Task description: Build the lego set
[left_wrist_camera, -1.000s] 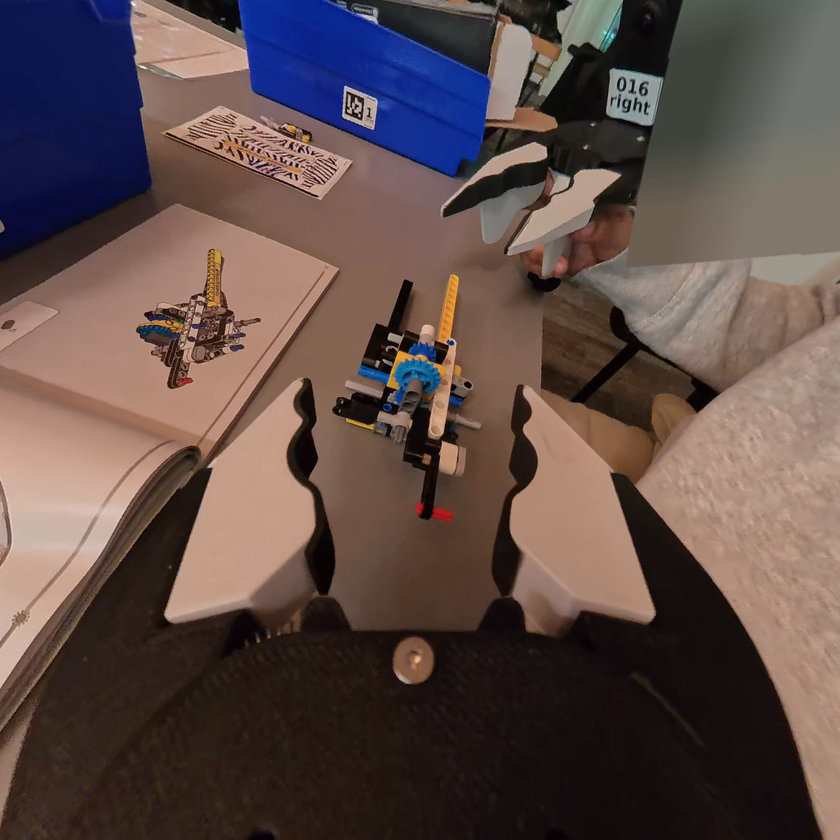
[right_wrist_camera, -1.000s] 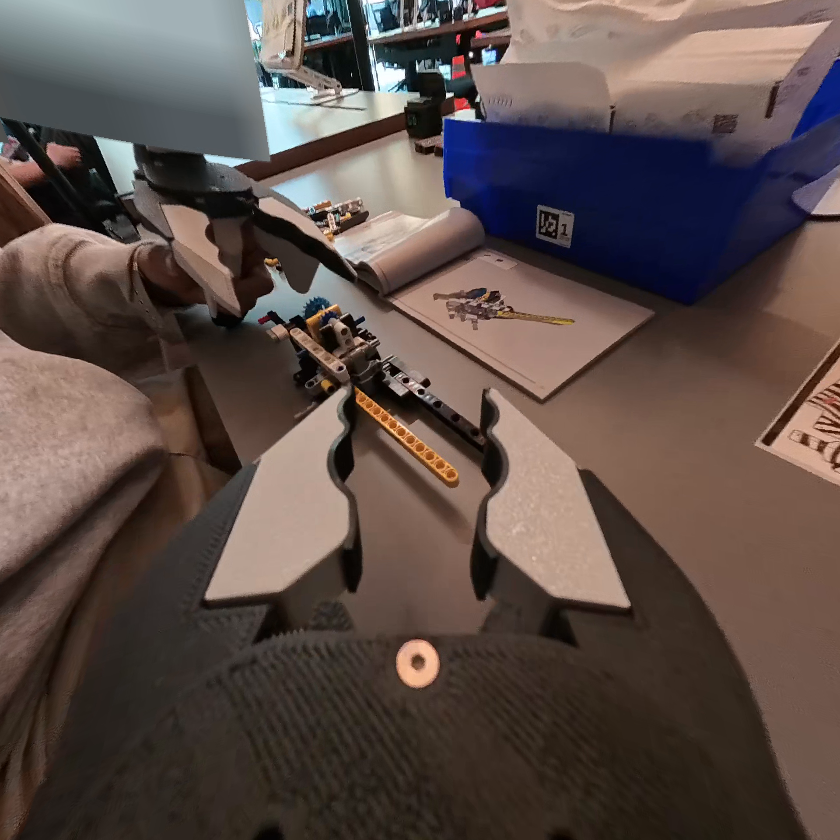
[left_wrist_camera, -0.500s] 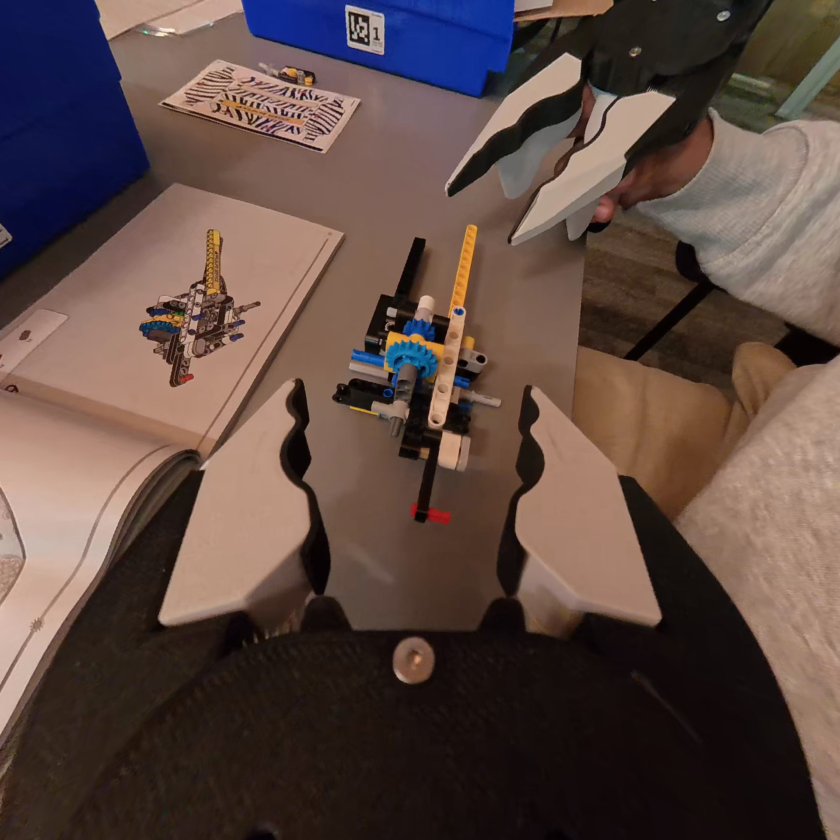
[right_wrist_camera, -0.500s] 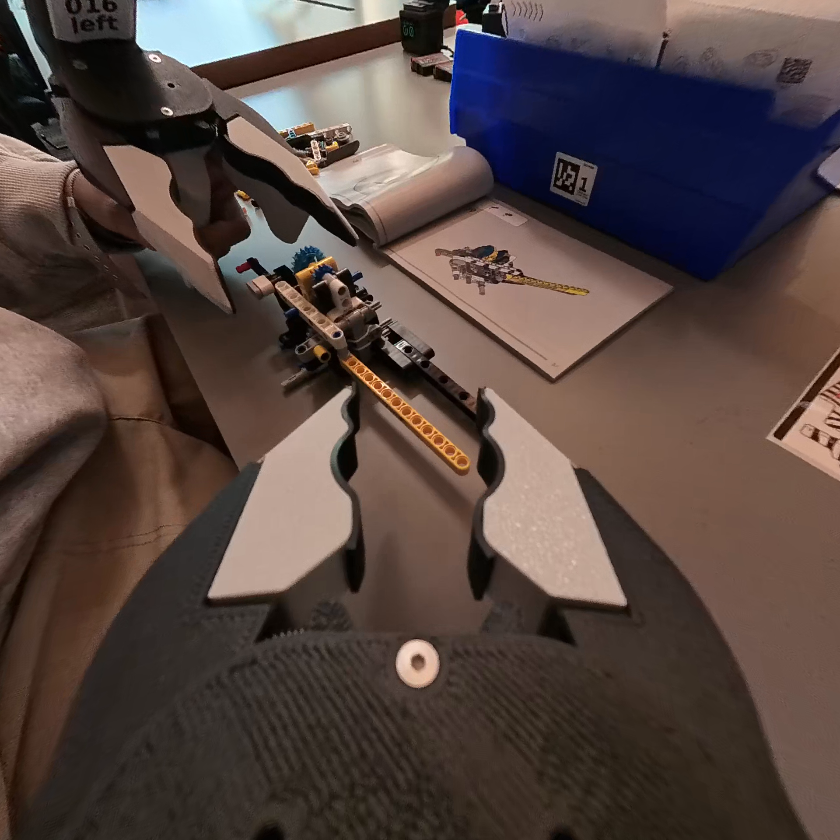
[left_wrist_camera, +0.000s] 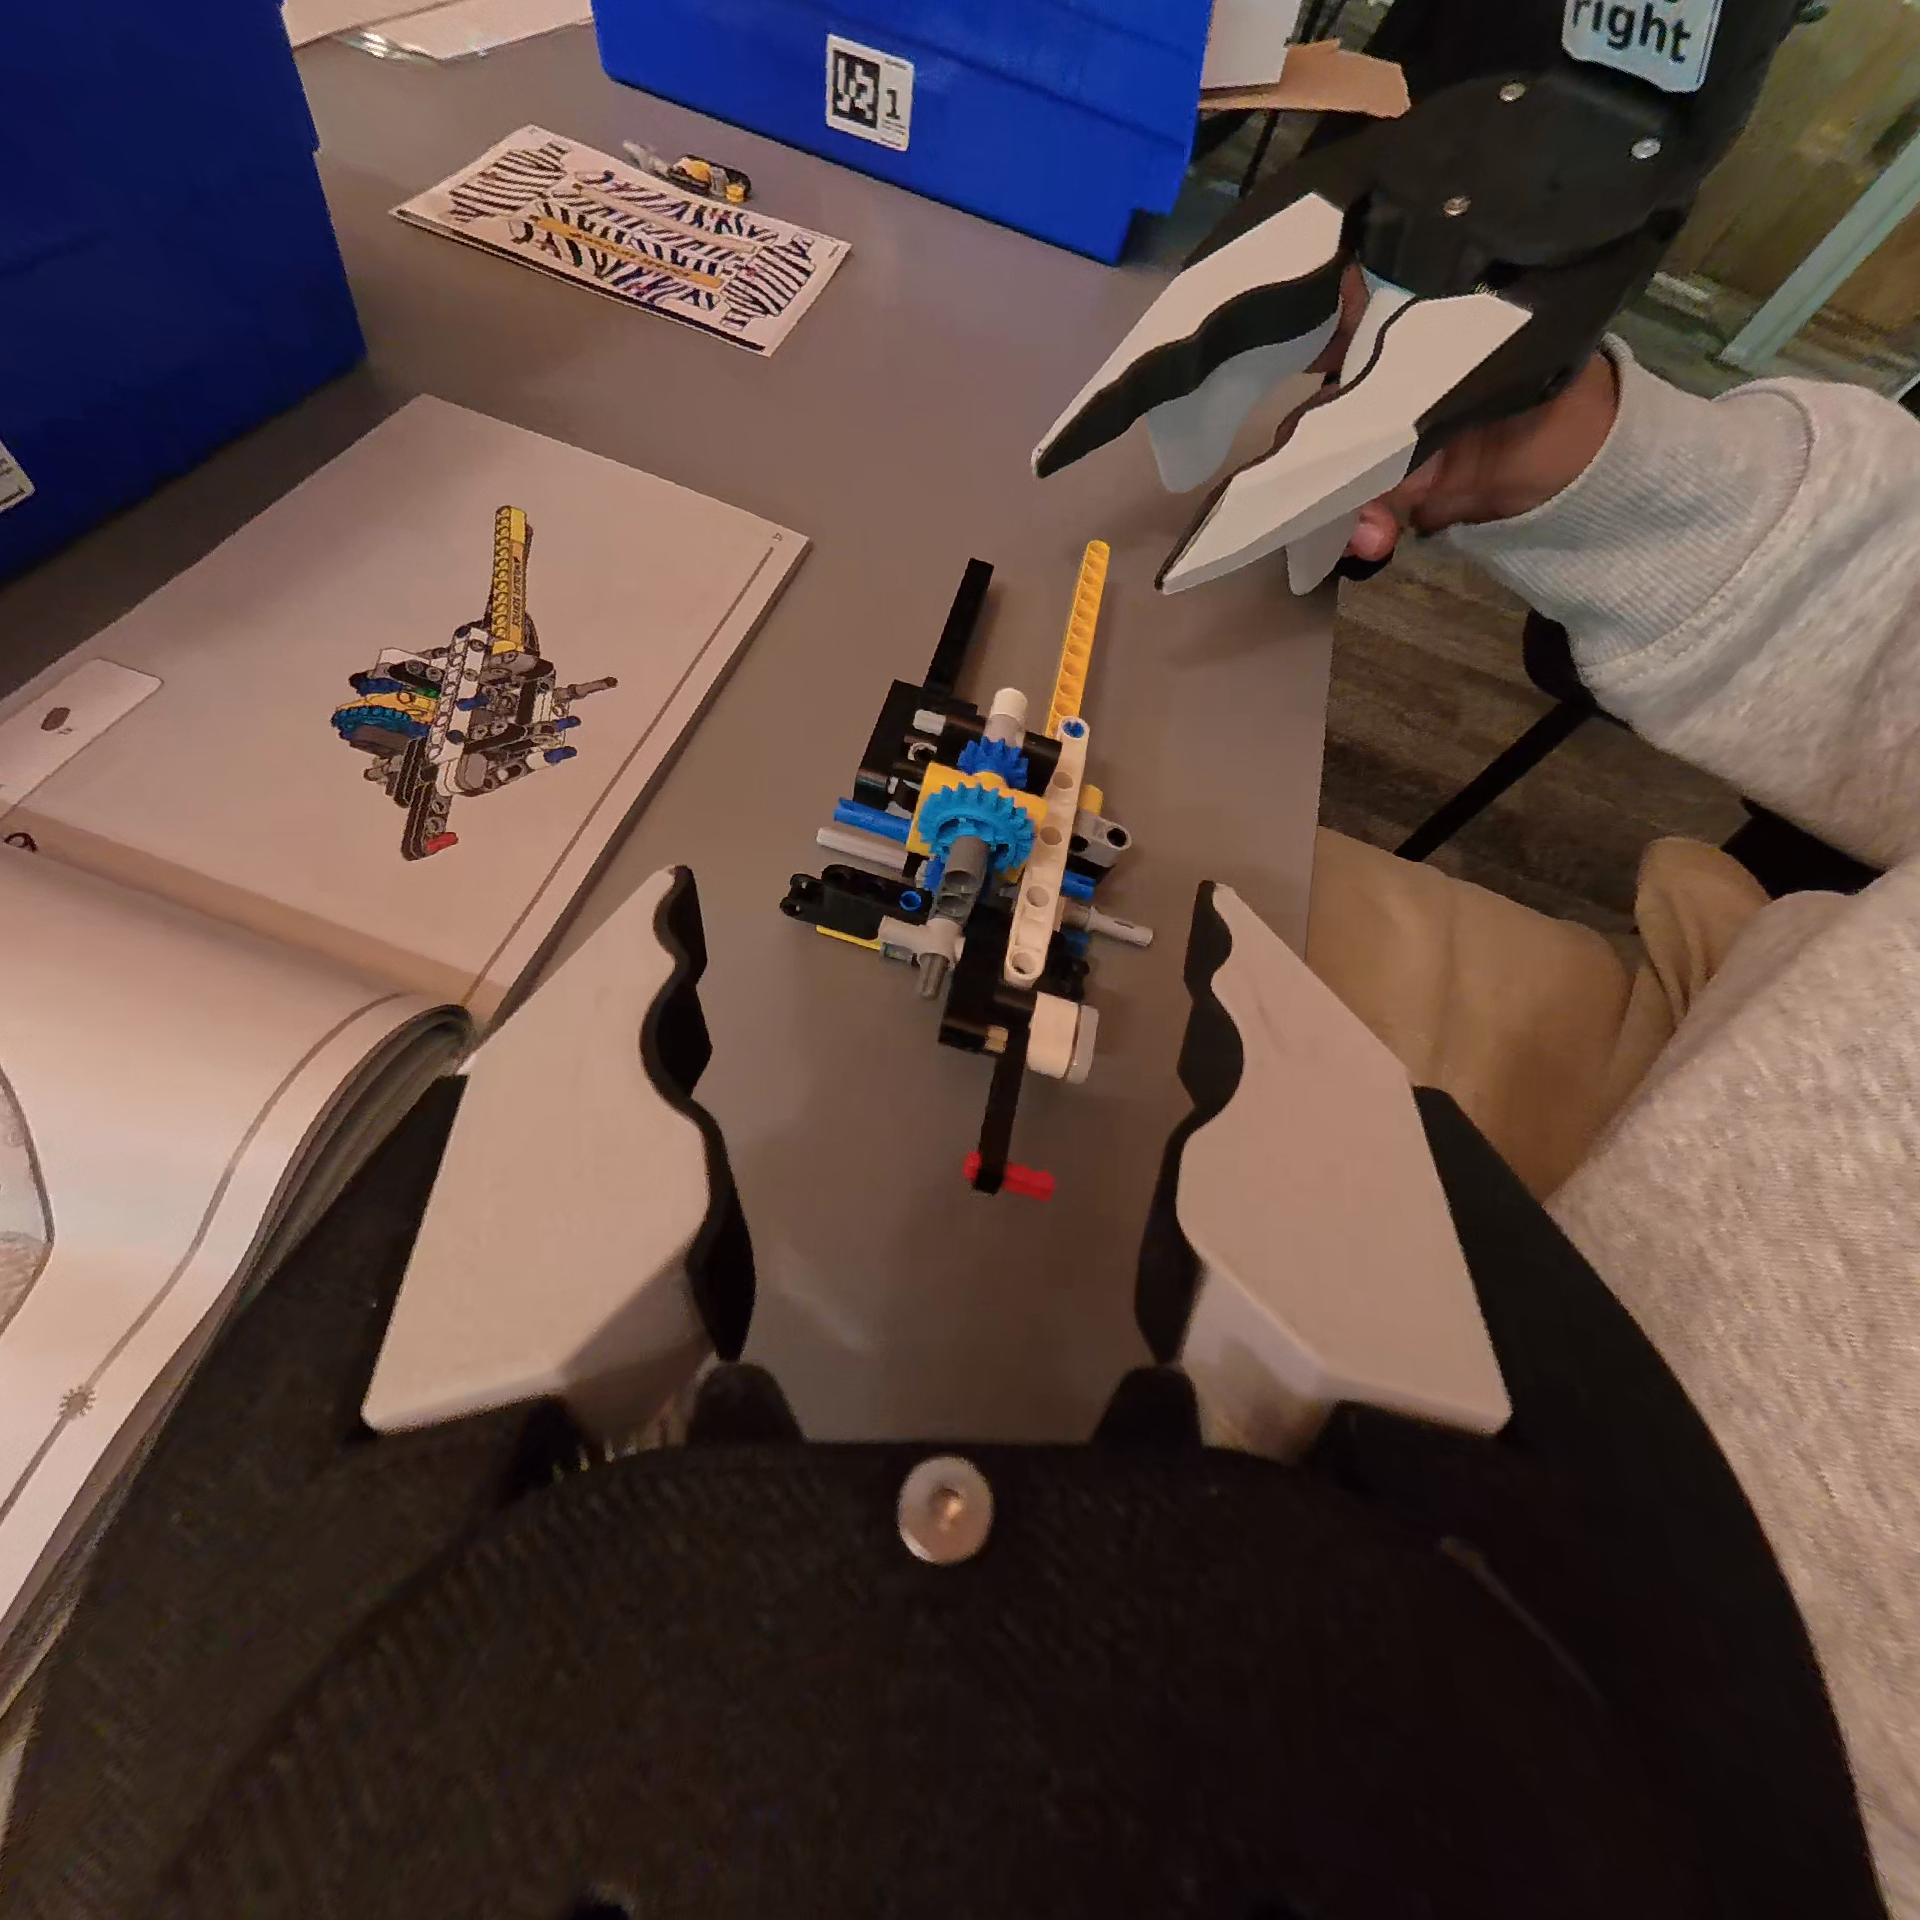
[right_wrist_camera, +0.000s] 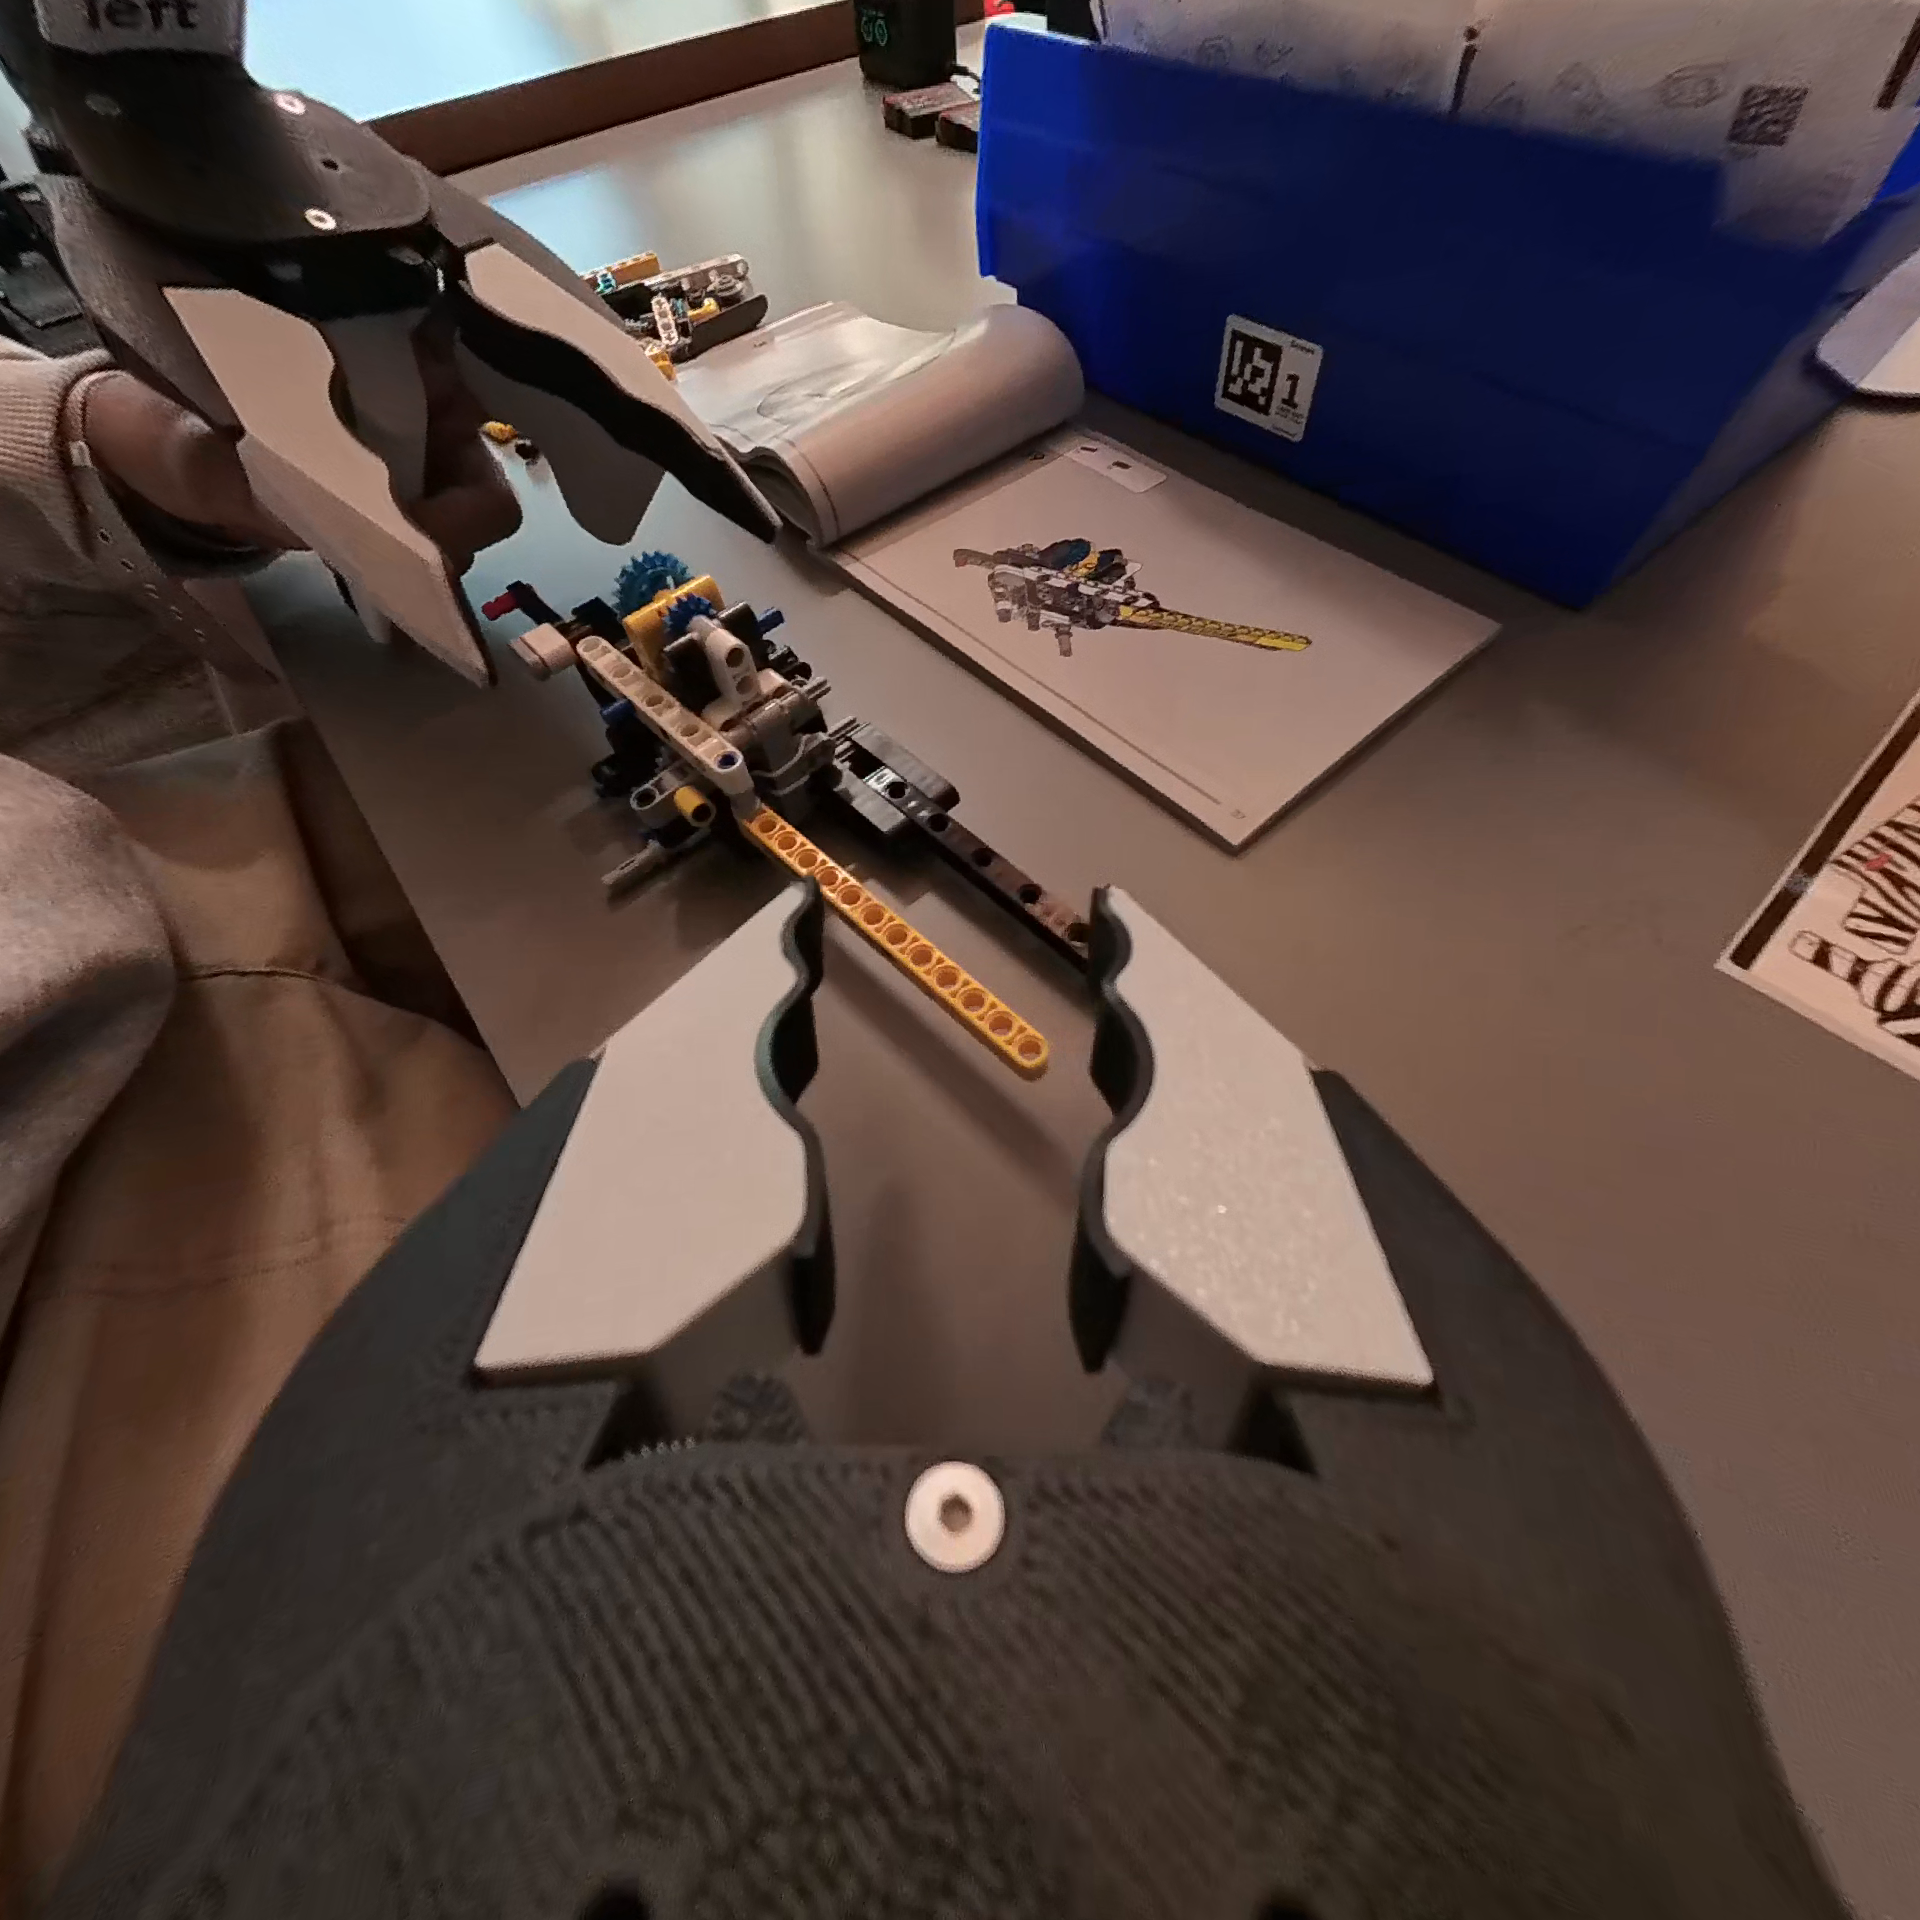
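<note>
The partly built lego model (left_wrist_camera: pixel 982 862) lies on the grey table (left_wrist_camera: pixel 935 436). It has a blue gear, a white beam, a long yellow beam (left_wrist_camera: pixel 1081 623) and a black beam (left_wrist_camera: pixel 961 623). My left gripper (left_wrist_camera: pixel 940 888) is open and empty, held above the model's near end, fingers either side of it. My right gripper (right_wrist_camera: pixel 953 904) is open and empty over the far tips of the yellow beam (right_wrist_camera: pixel 904 956) and the black beam (right_wrist_camera: pixel 987 873). Each gripper shows in the other's view: the right (left_wrist_camera: pixel 1101 525) and the left (right_wrist_camera: pixel 623 603), above the model (right_wrist_camera: pixel 717 707).
An open instruction booklet (left_wrist_camera: pixel 416 675) lies left of the model. A striped sticker sheet (left_wrist_camera: pixel 623 234) and blue bins (left_wrist_camera: pixel 935 94) (left_wrist_camera: pixel 135 239) stand behind. The table edge (left_wrist_camera: pixel 1325 727) runs just right of the model, beside the person's legs. Small lego parts (right_wrist_camera: pixel 675 296) lie beyond the booklet.
Both grippers have tipped down and come a little closer to the model from opposite ends. Both have stayed open. The model has not moved.
</note>
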Available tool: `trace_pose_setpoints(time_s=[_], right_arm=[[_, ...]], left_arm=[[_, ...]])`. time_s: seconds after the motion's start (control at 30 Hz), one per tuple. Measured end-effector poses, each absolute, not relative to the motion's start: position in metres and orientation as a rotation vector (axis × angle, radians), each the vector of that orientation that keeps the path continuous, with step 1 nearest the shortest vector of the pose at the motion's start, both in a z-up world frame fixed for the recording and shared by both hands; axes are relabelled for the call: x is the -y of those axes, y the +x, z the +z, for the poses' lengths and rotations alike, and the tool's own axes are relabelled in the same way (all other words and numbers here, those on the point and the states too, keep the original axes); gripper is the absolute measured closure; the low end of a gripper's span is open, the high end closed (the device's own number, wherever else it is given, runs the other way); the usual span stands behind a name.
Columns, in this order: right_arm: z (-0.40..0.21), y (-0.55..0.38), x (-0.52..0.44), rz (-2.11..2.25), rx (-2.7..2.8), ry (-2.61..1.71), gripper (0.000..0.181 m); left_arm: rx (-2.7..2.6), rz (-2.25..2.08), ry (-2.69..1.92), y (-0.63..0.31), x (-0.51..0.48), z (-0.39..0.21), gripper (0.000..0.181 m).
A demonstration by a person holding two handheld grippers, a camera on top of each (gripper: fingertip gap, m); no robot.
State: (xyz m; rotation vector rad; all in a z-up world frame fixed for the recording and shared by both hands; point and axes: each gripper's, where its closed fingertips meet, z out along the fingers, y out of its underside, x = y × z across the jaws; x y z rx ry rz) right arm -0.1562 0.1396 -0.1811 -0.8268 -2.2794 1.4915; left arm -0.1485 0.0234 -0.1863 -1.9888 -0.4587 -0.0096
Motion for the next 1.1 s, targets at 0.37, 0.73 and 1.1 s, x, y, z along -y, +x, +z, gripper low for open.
trace_pose_setpoints(time_s=[0.37, 0.73, 1.1], right_arm=[[-0.182, -0.157, -0.140, 1.493, 2.284, -0.838, 0.131], [-0.194, -0.155, -0.136, 1.397, 2.352, -0.826, 0.130], [-0.186, -0.160, -0.142, 1.471, 2.294, -0.883, 0.130]], left_arm=[[0.473, -0.030, -1.997, -0.149, -0.024, -0.188, 0.088], [0.488, -0.054, -1.984, -0.150, -0.023, -0.188, 0.089], [0.491, -0.058, -1.984, -0.151, -0.023, -0.188, 0.089]])
